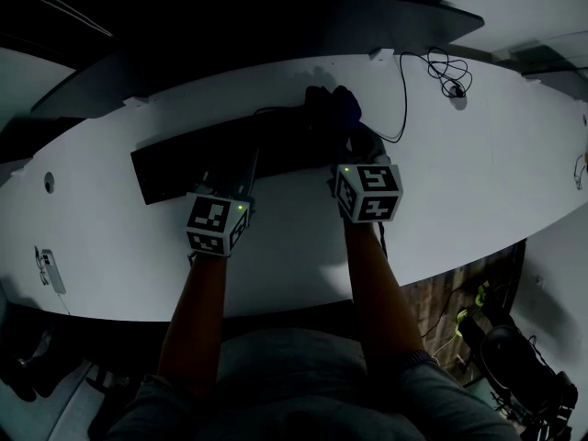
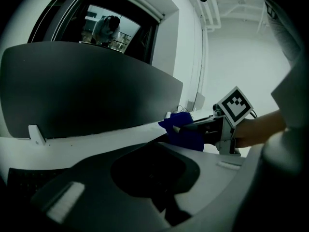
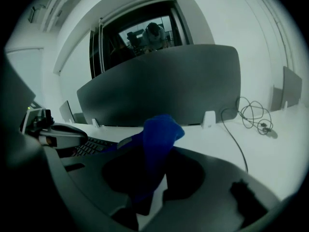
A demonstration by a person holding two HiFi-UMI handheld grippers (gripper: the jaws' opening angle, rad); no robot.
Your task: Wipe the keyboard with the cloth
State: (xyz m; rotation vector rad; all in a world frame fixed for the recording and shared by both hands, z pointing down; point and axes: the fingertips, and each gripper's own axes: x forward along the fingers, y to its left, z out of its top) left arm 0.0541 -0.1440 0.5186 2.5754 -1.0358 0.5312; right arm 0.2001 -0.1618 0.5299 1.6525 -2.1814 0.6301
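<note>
Right gripper [image 1: 344, 129] jaws clamp blue cloth [image 3: 157, 144] at keyboard [image 1: 179, 168] right end. Left gripper [image 1: 241, 161] jaws together over keyboard's middle.

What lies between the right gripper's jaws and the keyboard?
The blue cloth, pinched in the right gripper; the keyboard sits beyond it to the left. The right gripper view shows this.

Black keyboard [image 1: 184, 168] is lying flat on the white desk [image 1: 276, 265], its long axis running about 9 to 3 o'clock. Blue cloth [image 1: 345, 107] is sitting bunched at the keyboard's 2 o'clock end, hanging crumpled while pinched in the right gripper [image 3: 145, 197]. Whether it is touching the keys is not showing.
</note>
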